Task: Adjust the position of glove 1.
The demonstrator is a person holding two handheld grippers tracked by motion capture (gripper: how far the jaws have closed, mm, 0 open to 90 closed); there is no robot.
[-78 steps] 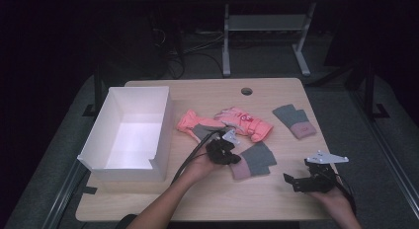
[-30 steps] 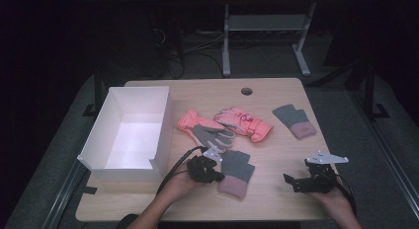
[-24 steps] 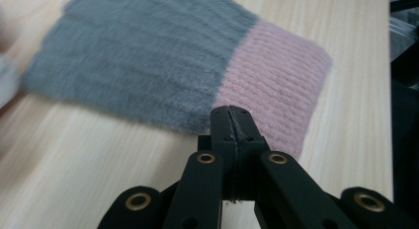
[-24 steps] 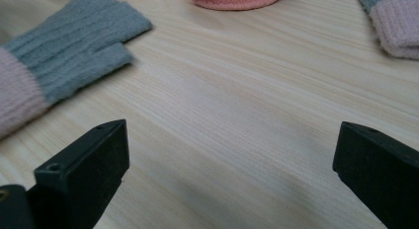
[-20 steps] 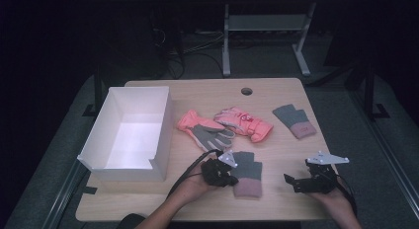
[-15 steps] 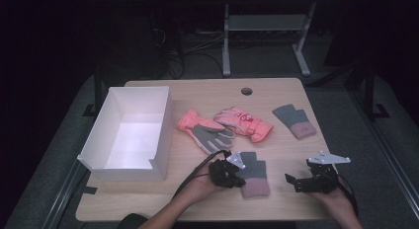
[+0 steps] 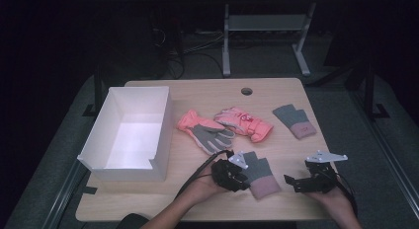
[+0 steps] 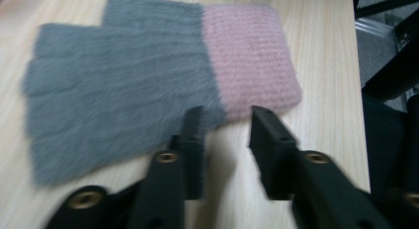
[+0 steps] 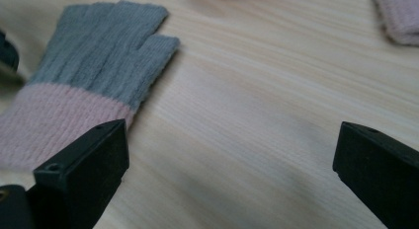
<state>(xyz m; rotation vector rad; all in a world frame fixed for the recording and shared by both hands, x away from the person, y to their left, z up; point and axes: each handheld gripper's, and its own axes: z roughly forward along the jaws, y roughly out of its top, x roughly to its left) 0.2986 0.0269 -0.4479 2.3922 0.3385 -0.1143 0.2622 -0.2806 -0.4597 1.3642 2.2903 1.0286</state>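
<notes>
A grey fingerless glove with a pink cuff (image 7: pixel 259 174) (image 8: pixel 123 86) (image 9: pixel 94 51) lies flat near the table's front edge. My left gripper (image 7: pixel 243 180) (image 8: pixel 225 120) sits at the glove's left side, its jaws a little apart, tips at the seam between grey and pink, with nothing between them. To the right of the glove my right gripper (image 7: pixel 290 180) (image 9: pixel 232 140) rests low over bare wood, jaws wide apart and empty. The matching glove (image 7: pixel 295 121) (image 9: pixel 400 12) lies at the back right.
A white open box (image 7: pixel 163 125) stands at the left. Two pink winter gloves lie mid-table, one palm-up with a grey palm (image 7: pixel 207 134), the other (image 7: pixel 245 123) beside it. A round cable hole (image 7: pixel 246 91) is near the far edge.
The left gripper and the near grey glove have shifted together to the right along the front of the table. The right gripper has stayed in place.
</notes>
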